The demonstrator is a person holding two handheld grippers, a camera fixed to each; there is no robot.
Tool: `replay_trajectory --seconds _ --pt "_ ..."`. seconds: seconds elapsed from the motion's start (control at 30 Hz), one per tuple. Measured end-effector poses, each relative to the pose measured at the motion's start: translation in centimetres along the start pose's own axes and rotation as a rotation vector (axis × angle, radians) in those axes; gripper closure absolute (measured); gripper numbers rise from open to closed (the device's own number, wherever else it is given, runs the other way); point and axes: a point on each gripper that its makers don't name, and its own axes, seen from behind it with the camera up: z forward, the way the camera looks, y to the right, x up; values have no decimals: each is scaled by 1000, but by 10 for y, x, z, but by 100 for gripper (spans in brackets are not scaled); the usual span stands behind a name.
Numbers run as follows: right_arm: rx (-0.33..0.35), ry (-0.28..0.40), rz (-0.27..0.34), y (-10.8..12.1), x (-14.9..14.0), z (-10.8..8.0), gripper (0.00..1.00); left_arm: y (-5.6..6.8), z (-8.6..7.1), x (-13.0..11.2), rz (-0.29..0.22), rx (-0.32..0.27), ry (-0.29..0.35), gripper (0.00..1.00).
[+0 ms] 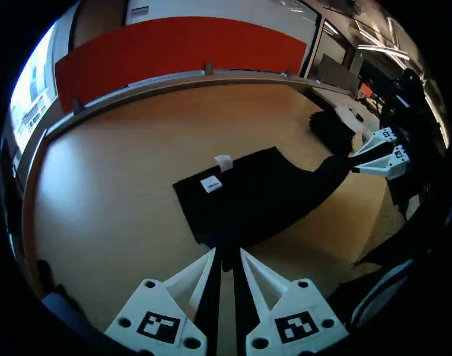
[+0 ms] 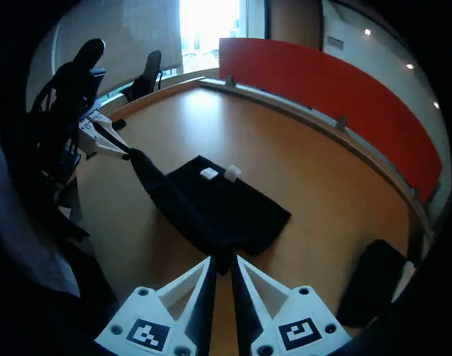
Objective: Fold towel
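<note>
Black towel [image 1: 250, 196] held at two corners on the tabletop [image 1: 107, 190]
In the left gripper view its stretched edge runs from bottom centre, where the left gripper [image 1: 226, 264] clamps one corner, to middle right, where the right gripper [image 1: 353, 165] clamps another. Bare wood lies around it.

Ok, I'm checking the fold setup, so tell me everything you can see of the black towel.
The black fabric towel looks soft and matte. It is a rough rectangle lying mostly flat on the light wooden table. Two small white tags sit near its far edge, one flat and one standing up. The left tool pinches one near corner and the right tool pinches the other, so the edge between them hangs lifted and stretched off the table.
</note>
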Motion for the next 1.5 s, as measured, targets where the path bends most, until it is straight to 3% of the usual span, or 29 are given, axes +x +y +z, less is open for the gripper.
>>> replay_trajectory --seconds 0.4,0.7,1.17,1.5 --pt "-33 -33 -5 39 10 34 83 -19 35 27 -21 22 14 87" --pt "-44 -49 15 63 14 58 83 -33 63 34 -25 44 -9 87" --pt "-37 -85 19 70 4 73 83 -35 81 28 -25 43 -40 87" --pt "-33 -114 44 78 -5 94 83 -42 105 25 -16 58 -58 87"
